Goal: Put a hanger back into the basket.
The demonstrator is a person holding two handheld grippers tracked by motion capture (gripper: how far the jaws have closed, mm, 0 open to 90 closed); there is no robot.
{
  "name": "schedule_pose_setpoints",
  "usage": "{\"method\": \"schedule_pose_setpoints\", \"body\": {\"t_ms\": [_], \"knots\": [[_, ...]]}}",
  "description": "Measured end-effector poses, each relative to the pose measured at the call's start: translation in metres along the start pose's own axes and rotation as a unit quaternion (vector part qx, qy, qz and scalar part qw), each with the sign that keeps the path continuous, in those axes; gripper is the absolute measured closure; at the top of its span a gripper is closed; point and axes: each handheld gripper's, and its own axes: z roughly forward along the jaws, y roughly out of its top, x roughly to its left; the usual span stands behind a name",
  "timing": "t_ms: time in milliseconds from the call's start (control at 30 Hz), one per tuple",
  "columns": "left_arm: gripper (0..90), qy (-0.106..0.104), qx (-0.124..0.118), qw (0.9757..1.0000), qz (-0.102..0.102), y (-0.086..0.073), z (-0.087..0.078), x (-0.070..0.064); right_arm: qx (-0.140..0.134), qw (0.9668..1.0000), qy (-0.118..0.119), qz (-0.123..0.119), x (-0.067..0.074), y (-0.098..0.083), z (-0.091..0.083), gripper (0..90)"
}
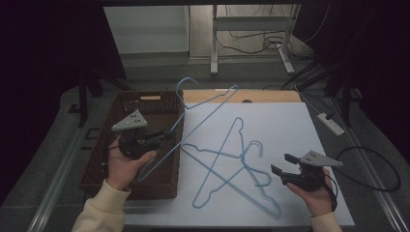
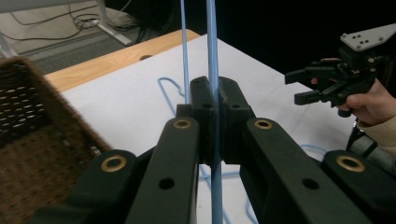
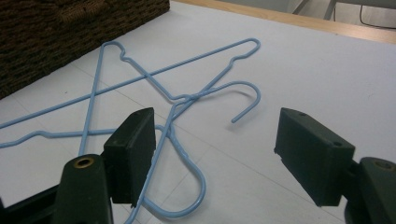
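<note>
Clamping a blue wire hanger (image 1: 205, 108) over the wicker basket (image 1: 159, 104), seemingly for dropping in, the left gripper (image 1: 167, 135) is working while the right gripper (image 1: 283, 164) is waiting wide near two crossed hangers (image 1: 227, 166).

The high view looked down and forward over the counter (image 1: 290, 121); both gripper views sat close behind their fingers, sharing its white surface.

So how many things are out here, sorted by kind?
Blue wire hangers: 3 (one held, two crossed on the white sheet)
Wicker basket: 1
Hand-held grippers: 2 (left, right)
Total: 6
</note>
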Motion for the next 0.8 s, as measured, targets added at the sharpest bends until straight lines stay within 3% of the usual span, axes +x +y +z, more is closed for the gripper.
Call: {"method": "schedule_pose_setpoints", "body": {"t_ms": [500,800], "knots": [[86.4,0.049,0.009,0.9988,-0.003,-0.012,-0.037,0.037,0.011,0.9999,0.005,0.003,-0.001,-0.002,0.002,29.8],[86.4,0.083,0.004,0.9962,-0.024,-0.031,-0.066,0.069,0.015,0.9999,0.005,0.001,-0.001,-0.002,0.004,29.9]]}}
